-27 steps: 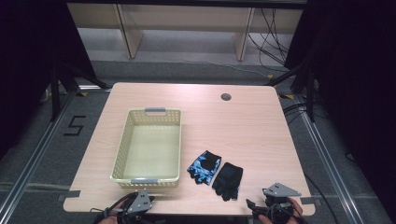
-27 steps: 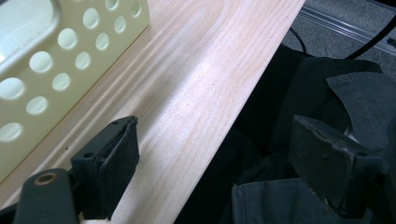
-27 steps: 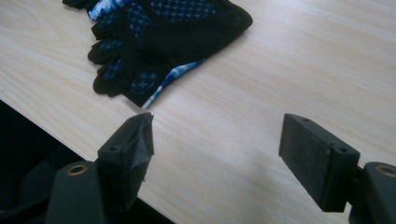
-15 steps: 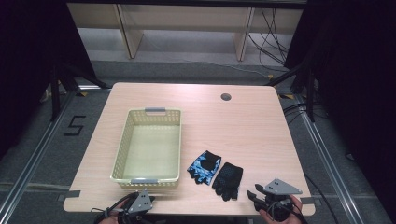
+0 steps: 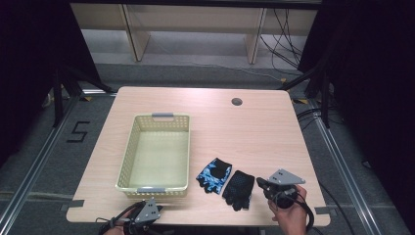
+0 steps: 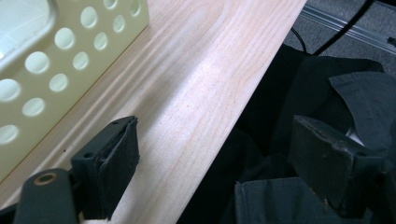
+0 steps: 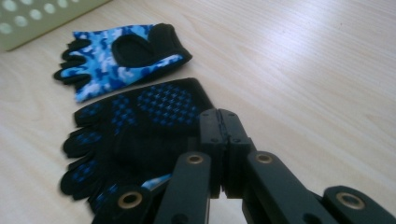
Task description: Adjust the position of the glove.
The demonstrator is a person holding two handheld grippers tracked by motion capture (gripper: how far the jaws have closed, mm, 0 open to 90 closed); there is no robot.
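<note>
High view: I see my left gripper (image 5: 142,216) at the table's near edge below the basket (image 5: 128,161), jaws apart; gloves (image 5: 226,179) lie right of the basket; my right gripper (image 5: 264,184), jaws pressed together empty, sits beside them.

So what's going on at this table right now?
A person holds a gripper in each hand at the near edge of a wooden table. The right gripper, jaws shut on nothing, sits just beside the black glove, which lies next to a blue camouflage glove. The left gripper, jaws open, hangs over the table's near edge by the yellow basket. Neither glove is held yet.
</note>
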